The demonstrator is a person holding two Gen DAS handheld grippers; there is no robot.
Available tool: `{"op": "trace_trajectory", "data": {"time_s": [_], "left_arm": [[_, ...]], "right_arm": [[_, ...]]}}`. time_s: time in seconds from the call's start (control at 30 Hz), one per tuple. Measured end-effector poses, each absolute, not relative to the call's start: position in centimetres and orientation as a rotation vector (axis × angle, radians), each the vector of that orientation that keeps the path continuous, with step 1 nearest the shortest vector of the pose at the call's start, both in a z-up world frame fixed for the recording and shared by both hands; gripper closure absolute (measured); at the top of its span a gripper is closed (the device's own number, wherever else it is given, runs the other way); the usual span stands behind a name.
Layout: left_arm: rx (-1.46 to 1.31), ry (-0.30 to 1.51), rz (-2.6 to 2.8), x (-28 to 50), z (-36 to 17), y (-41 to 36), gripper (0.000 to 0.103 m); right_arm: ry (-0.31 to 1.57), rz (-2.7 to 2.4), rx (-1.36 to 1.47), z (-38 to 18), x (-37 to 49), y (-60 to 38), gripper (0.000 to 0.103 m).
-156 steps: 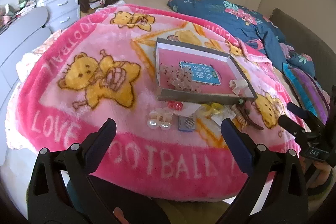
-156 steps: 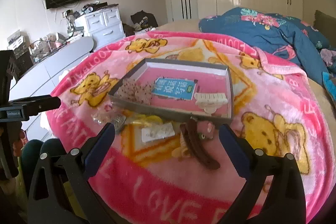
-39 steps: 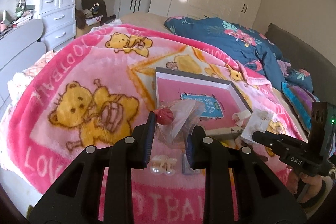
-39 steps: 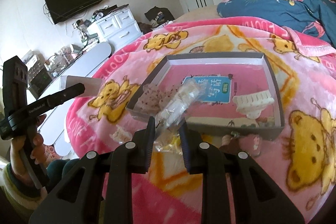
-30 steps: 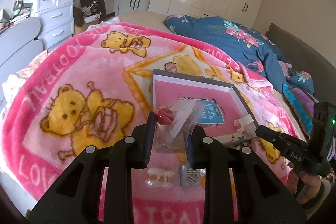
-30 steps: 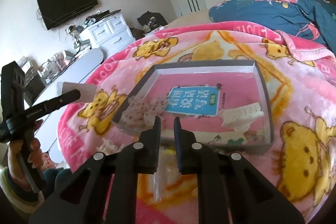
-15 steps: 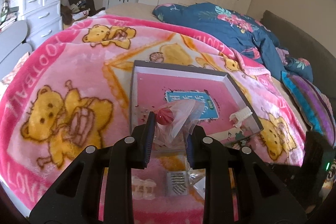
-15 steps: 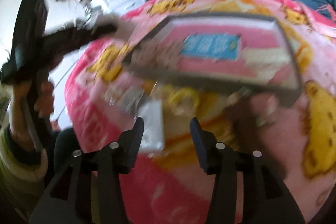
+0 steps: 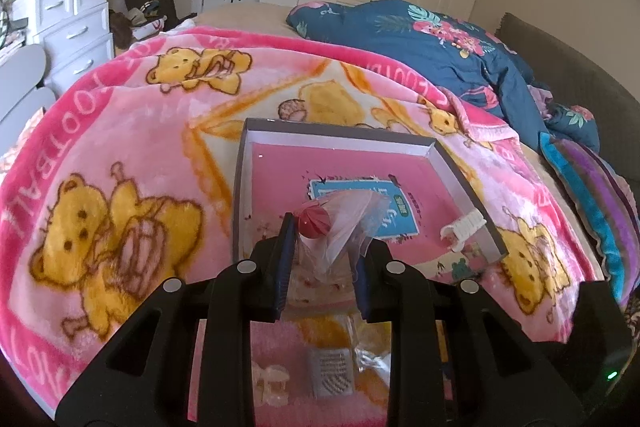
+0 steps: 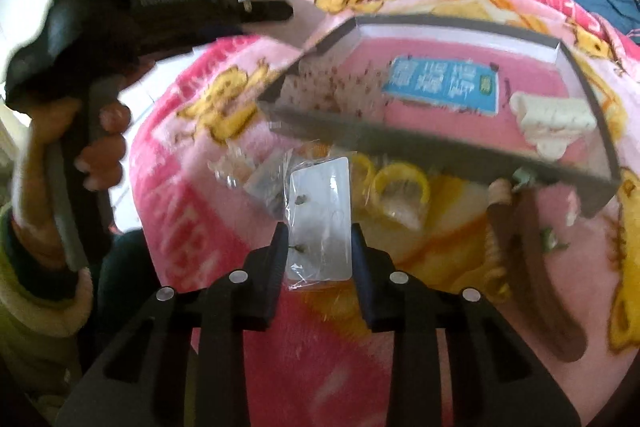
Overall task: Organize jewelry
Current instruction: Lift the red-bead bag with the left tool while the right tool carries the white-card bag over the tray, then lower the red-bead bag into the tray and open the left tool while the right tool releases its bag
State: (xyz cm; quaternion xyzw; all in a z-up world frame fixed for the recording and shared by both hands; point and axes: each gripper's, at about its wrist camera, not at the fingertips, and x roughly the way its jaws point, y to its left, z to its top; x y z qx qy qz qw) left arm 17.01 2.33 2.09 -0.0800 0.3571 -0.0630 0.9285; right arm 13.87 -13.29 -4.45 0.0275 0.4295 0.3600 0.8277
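A: What has the left gripper [image 9: 322, 247] got?

B: A clear bag [image 9: 344, 223] with a red bead [image 9: 314, 221] in it, pinched between jaws that stand only a narrow way apart. It hangs over the near left corner of the tray [image 9: 460, 163], low centre of the left view.

A: And the right gripper [image 10: 320, 239]?

B: Its jaws have just been closing, and a white card [image 10: 320, 211] in clear wrap lies between them on the blanket [image 10: 248, 307]. The pads meet its two long edges. The card sits just outside the tray's near wall, centre of the right view.

A: Any room inside the tray?

B: The far half of the pink floor is bare, right up to the back wall. A blue label [image 9: 360, 205] takes the middle, a white clip [image 9: 464, 229] lies against the right wall near the front corner, and dotted pieces [image 10: 336, 87] fill the near left corner.

A: Outside it?

B: The strip along the near wall is crowded: yellow rings [image 10: 400, 183] just right of the card, a brown clip [image 10: 532, 267] further right, small packets to its left. The blanket is open to the left of the tray and beyond its back wall
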Motion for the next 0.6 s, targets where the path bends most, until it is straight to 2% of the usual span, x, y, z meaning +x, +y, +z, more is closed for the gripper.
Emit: {"op": "trace_trajectory", "data": {"time_s": [0.27, 0.6], "left_arm": [[-0.177, 0.728, -0.116, 19.1, 1.9, 2.4, 0.085], [-0.180, 0.715, -0.125, 21.6, 1.7, 1.3, 0.085]], "right_arm": [[0.796, 0.676, 0.134, -0.8, 17.4, -16.7, 0.074], [0.761, 0.551, 0.169, 0.0, 22.2, -19.6, 0.074]]}}
